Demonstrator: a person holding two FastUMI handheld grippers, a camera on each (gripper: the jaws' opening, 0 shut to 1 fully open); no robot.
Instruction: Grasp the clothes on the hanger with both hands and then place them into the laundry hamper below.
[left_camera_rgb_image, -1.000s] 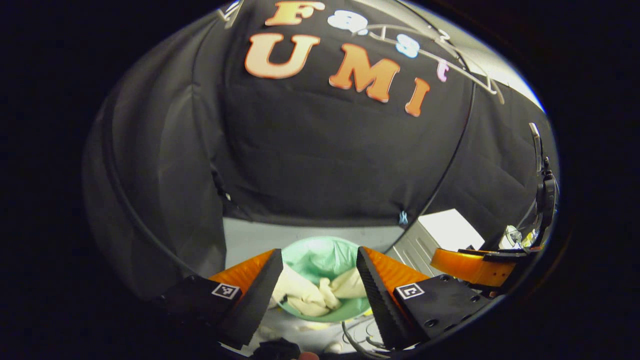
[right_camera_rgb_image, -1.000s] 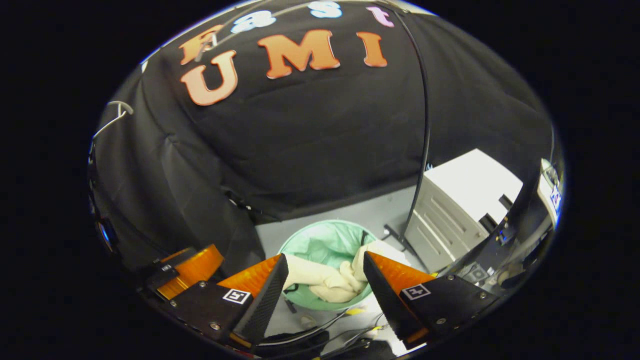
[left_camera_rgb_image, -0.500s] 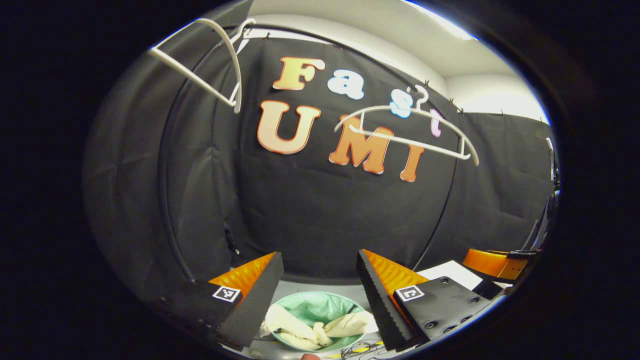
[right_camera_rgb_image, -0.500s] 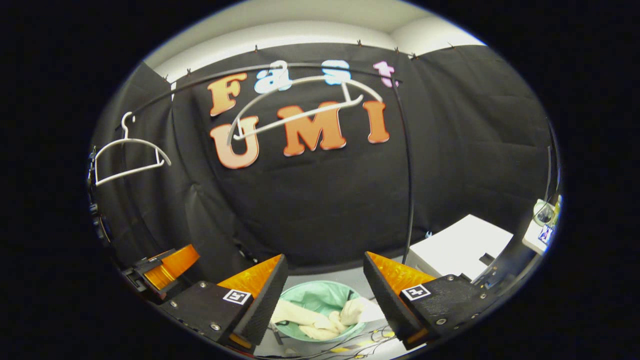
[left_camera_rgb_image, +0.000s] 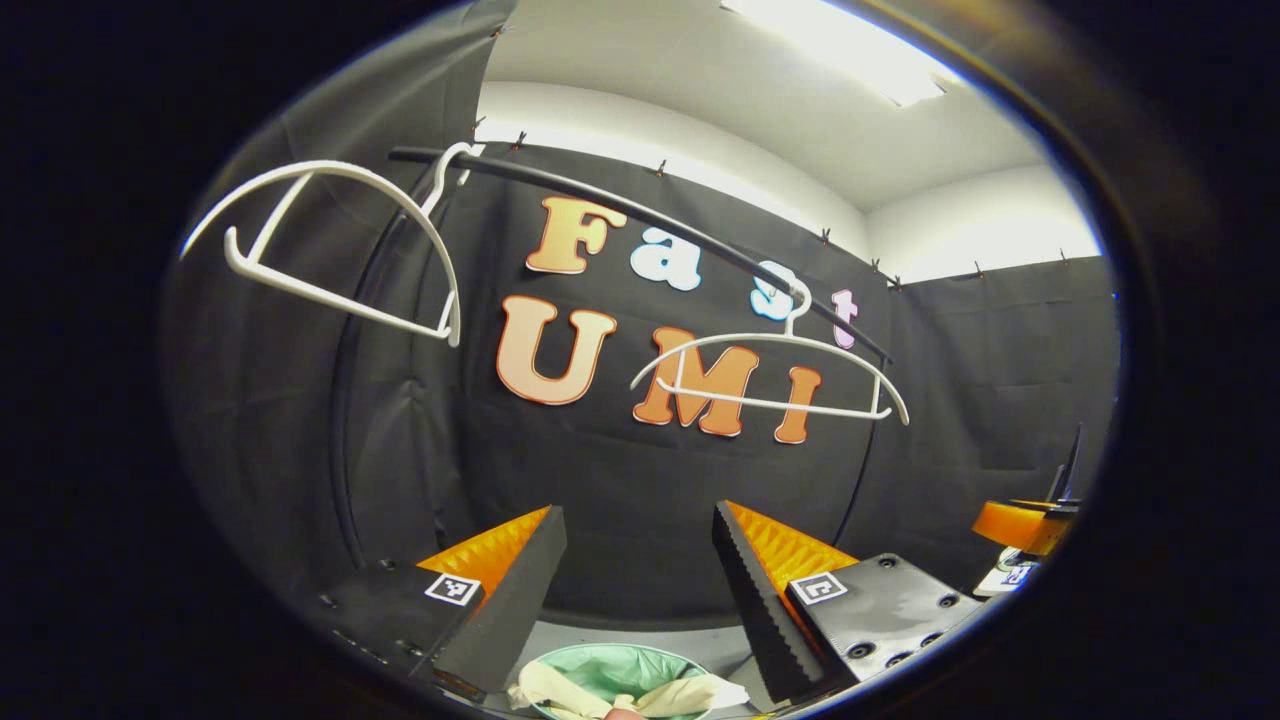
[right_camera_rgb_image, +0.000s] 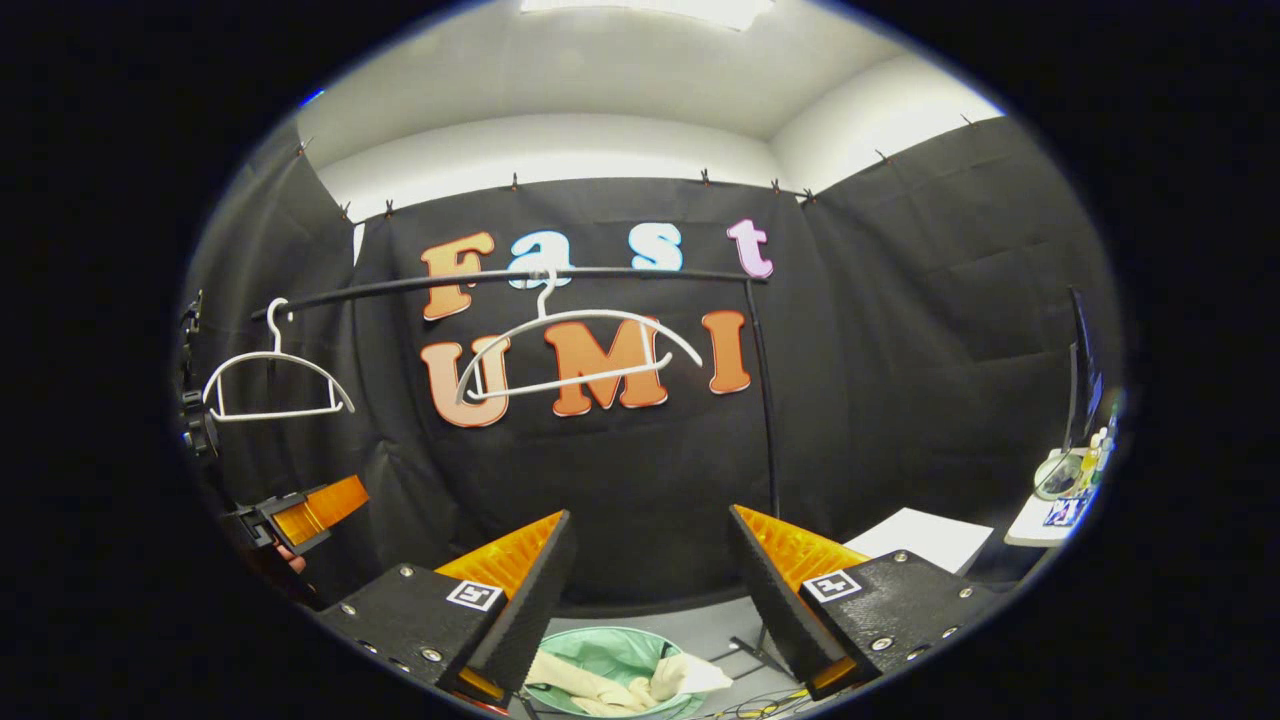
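Observation:
Cream clothes (left_camera_rgb_image: 560, 690) (right_camera_rgb_image: 600, 685) lie bunched inside the pale green laundry hamper (left_camera_rgb_image: 620, 663) (right_camera_rgb_image: 610, 650) on the floor, low in both views. Two bare white hangers (left_camera_rgb_image: 330, 240) (left_camera_rgb_image: 770, 375) hang from the black rail (left_camera_rgb_image: 640, 210); in the right gripper view the same two hangers (right_camera_rgb_image: 575, 350) (right_camera_rgb_image: 275, 385) hang on the rail (right_camera_rgb_image: 500, 280). My left gripper (left_camera_rgb_image: 635, 590) stands open and empty, well above the hamper. My right gripper (right_camera_rgb_image: 650, 595) is open and empty too. The left gripper also shows far off at the left (right_camera_rgb_image: 300, 510) of the right gripper view.
A white cabinet (right_camera_rgb_image: 925, 540) stands right of the hamper, beside the rail's black upright (right_camera_rgb_image: 765, 400). Cables trail on the floor near the hamper. A small table with bottles (right_camera_rgb_image: 1065, 490) sits at the far right. The other gripper's body (left_camera_rgb_image: 1025, 525) shows at the right edge.
Both grippers have risen and tilted upward, away from the hamper. The hamper and clothes have dropped to the bottom edge; rail, hangers and ceiling have come into view. Both stayed open.

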